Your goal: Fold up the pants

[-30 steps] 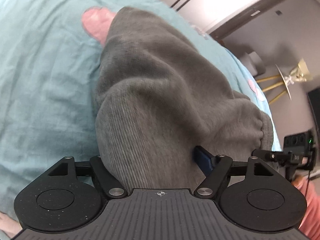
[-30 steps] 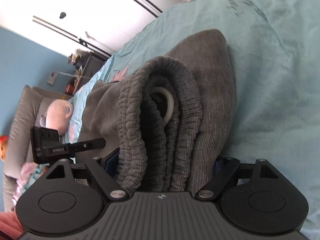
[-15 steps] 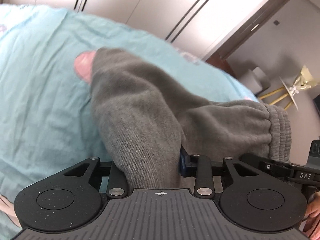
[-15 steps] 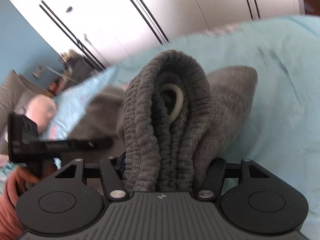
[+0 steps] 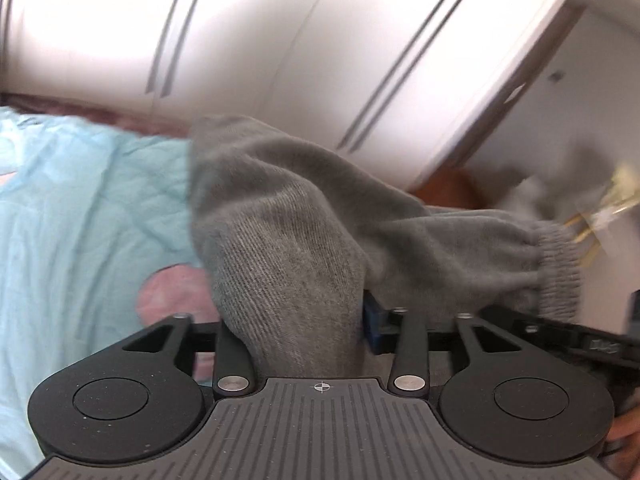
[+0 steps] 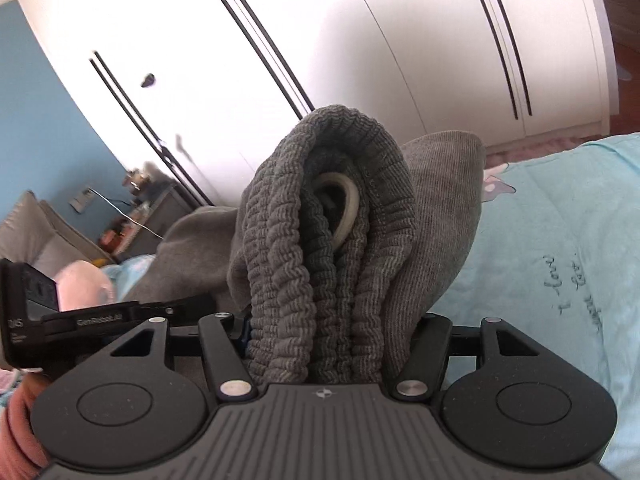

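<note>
The grey knit pants hang lifted above the light blue bed cover. A thick fold of them fills the gap of my left gripper; its jaws are opening a little while the pads still hold the cloth. In the right wrist view the bunched ribbed waistband, a pale drawstring loop showing inside, sits between the fingers of my right gripper. Those jaws are opening slightly too, still pressed on the fabric. The pants stretch sideways between the two grippers.
White wardrobe doors with dark seams stand behind the bed. A pink print marks the bed cover. A pink plush, a cluttered nightstand and a blue wall lie left. A pink sleeve shows at the lower left.
Both grippers have risen with the pants, lifting the cloth off the bed, and now tilt toward the wardrobe. Both pairs of jaws have drawn closer around the fabric than a second ago.
</note>
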Demonstrator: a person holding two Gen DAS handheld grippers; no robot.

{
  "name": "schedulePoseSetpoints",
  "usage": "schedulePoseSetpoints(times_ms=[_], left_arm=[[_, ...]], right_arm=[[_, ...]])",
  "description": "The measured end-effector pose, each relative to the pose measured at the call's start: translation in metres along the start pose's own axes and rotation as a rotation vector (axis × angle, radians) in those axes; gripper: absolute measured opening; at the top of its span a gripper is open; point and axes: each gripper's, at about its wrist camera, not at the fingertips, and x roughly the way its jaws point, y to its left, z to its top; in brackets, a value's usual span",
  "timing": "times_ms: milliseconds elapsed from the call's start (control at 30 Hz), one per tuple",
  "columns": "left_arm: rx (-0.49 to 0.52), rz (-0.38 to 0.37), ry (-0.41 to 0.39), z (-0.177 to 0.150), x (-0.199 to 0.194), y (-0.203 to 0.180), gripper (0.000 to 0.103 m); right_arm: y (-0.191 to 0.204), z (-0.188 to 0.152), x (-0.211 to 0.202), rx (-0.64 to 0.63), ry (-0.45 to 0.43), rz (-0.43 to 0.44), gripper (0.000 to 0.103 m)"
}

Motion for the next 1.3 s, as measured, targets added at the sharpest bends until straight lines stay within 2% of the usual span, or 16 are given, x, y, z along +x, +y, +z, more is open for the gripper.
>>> schedulePoseSetpoints(times_ms=[100,133,167,200,300,400,467,500,533,567,767,833,967,1100,1200,1300], left_arm=[[0.008,0.210,0.084,-0.009,0.018,0.017,0.063],[0.008,0.207,0.050,-0.015,0.010,0.024,0.068],[0.002,0.188,0.008,-0.021,-0.001,0.029,0.080],[-0.010,0.188,-0.022,-0.026,-0.012,0.031,0.082],[-0.035,0.164,-0.066,-0.040,-0.027,0.032,0.085],[-0.006,0.143,-0.035,-0.055,-0.027,0.022,0.091],[0.056,0.234,0.017,-0.066,-0.015,0.025,0.093],[0.068,0.278,0.045,-0.072,-0.012,0.028,0.097],[0.064,0.286,0.059,-0.076,-0.009,0.031,0.097],[0.044,0.279,0.068,-0.076,-0.009,0.035,0.097],[-0.065,0.248,-0.006,-0.073,-0.051,0.043,0.091],[-0.054,0.264,0.038,-0.079,-0.049,0.039,0.092],[-0.087,0.317,0.081,-0.094,-0.034,0.046,0.098],[-0.127,0.323,0.049,-0.094,-0.051,0.048,0.098],[-0.164,0.357,0.071,-0.101,-0.061,0.045,0.097],[-0.085,0.344,0.133,-0.118,-0.063,0.023,0.098]], right_arm=[[-0.015,0.000,0.028,-0.021,0.117,-0.194,0.073],[-0.022,-0.001,0.031,-0.010,0.156,-0.260,0.075],[-0.026,-0.003,0.027,-0.001,0.150,-0.324,0.078],[-0.028,-0.007,0.016,-0.010,0.105,-0.343,0.080],[-0.016,-0.020,-0.016,-0.015,-0.013,-0.341,0.089],[0.008,-0.035,-0.025,-0.089,-0.075,-0.316,0.096],[0.013,-0.046,-0.012,-0.111,-0.044,-0.344,0.097],[0.013,-0.047,0.001,-0.128,0.014,-0.419,0.097],[0.011,-0.050,0.011,-0.142,0.073,-0.487,0.098],[0.010,-0.054,0.018,-0.140,0.101,-0.490,0.098],[0.036,-0.068,-0.025,-0.129,-0.055,-0.439,0.097],[0.040,-0.077,-0.031,-0.161,-0.082,-0.453,0.098],[0.014,-0.085,0.000,-0.116,0.095,-0.616,0.098],[0.011,-0.091,-0.018,0.015,0.061,-0.577,0.098],[0.026,-0.101,-0.034,-0.049,0.049,-0.613,0.098],[0.039,-0.118,-0.045,-0.088,0.091,-0.583,0.098]])
